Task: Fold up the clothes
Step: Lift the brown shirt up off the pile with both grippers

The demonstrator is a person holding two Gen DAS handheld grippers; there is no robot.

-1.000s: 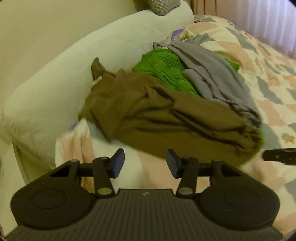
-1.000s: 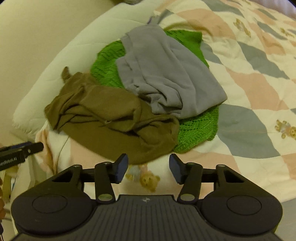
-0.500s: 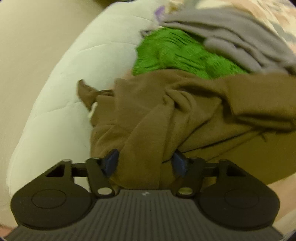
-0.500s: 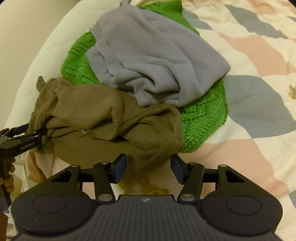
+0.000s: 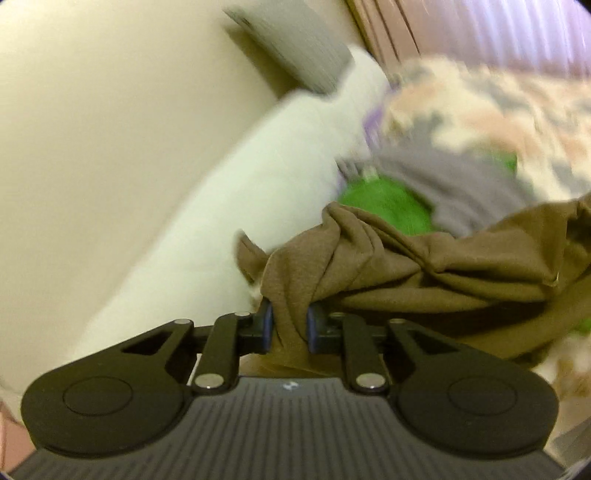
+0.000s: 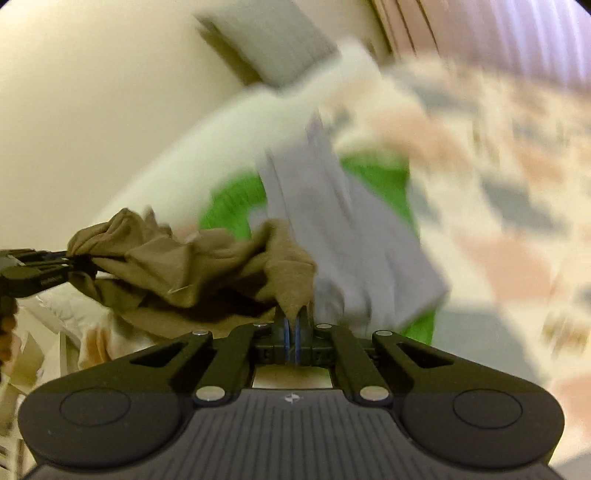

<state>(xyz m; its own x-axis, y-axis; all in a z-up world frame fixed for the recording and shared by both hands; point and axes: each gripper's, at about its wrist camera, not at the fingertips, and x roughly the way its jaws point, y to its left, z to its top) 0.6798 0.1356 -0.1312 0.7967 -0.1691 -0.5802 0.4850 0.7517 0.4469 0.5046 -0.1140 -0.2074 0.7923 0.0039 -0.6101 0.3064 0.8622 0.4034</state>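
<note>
Lighting: warm, dim indoor light with a yellow cast.
Blur: heavy motion smear over the quilt [image 6: 498, 155], grey garment [image 6: 351, 236] and green knit [image 5: 388, 206].
Sharpness: gripper bodies crisp; brown garment [image 5: 369, 266] fairly sharp.
Shadow: dark beneath the brown folds.
Distortion: fisheye curvature, black vignetted corners.
Glare: curtain [image 5: 517, 33] slightly washed out.

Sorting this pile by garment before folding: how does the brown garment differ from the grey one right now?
The brown garment is pinched at two spots, by the left gripper and the right gripper, and hangs stretched between them; the grey garment is held by neither. The brown one is bunched into tight wrinkles, while the grey one lies in broader folds over the green knit. Both are plain, unpatterned and still unfolded.
</note>
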